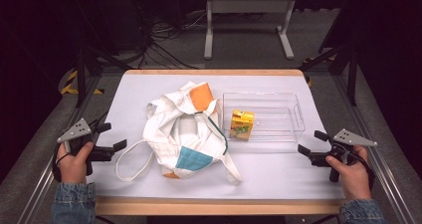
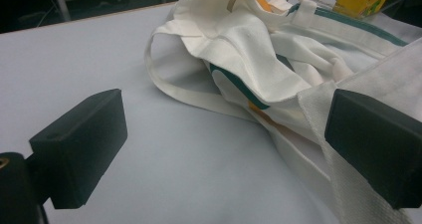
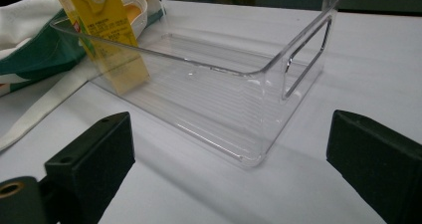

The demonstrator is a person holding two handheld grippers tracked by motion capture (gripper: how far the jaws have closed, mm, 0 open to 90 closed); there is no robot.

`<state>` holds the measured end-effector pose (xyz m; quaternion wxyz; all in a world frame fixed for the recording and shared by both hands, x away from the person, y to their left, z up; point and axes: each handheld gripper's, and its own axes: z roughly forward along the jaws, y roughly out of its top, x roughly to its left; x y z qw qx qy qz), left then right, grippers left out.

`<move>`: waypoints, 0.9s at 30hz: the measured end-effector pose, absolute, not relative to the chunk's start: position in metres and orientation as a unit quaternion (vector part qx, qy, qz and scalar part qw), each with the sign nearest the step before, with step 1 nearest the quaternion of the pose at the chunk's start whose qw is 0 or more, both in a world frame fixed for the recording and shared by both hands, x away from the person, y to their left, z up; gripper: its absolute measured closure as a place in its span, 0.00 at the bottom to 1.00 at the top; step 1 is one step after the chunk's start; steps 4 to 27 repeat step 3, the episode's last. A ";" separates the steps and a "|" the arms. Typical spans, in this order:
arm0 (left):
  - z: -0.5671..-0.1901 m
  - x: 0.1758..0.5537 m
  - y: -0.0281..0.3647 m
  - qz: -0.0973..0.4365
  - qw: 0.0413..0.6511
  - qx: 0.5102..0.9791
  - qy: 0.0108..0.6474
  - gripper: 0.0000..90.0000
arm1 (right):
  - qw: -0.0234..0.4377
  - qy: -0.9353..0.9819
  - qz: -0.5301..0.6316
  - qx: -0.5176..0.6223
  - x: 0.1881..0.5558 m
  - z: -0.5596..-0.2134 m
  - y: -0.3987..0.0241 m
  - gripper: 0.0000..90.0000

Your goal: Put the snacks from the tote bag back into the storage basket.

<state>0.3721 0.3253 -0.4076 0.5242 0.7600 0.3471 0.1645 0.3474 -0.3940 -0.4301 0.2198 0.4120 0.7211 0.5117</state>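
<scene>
A crumpled white cloth bag (image 1: 184, 132) with orange and teal patches lies in the middle of the white table (image 1: 278, 169); its straps trail toward the front. To its right stands a clear plastic bin (image 1: 293, 119) holding an upright yellow drink carton (image 1: 242, 125) at its left end. My left gripper (image 1: 113, 137) rests open at the table's left edge, pointing at the bag (image 2: 249, 50), with a strap (image 2: 343, 184) beside its far jaw. My right gripper (image 1: 312, 142) stands open at the right, facing the bin's (image 3: 278, 69) near corner; the carton (image 3: 107, 30) sits at the far left. Nothing lies between either pair of jaws.
A white metal stand (image 1: 249, 15) and loose cables (image 1: 164, 45) are on the floor beyond the table's far edge. Dark frame legs flank both sides of the table. Bare tabletop stretches along the front edge and around the bin.
</scene>
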 end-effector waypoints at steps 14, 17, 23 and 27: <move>-0.409 0.372 0.324 0.166 0.524 0.760 0.347 0.04 | 0.224 0.721 0.512 0.409 0.347 -0.427 -0.394 0.06; -0.409 0.372 0.324 0.166 0.524 0.760 0.347 0.04 | 0.224 0.721 0.512 0.409 0.347 -0.427 -0.394 0.06; -0.409 0.372 0.324 0.166 0.524 0.760 0.347 0.04 | 0.224 0.721 0.512 0.409 0.347 -0.427 -0.394 0.06; -0.409 0.372 0.324 0.166 0.524 0.760 0.347 0.04 | 0.224 0.721 0.512 0.409 0.347 -0.427 -0.394 0.06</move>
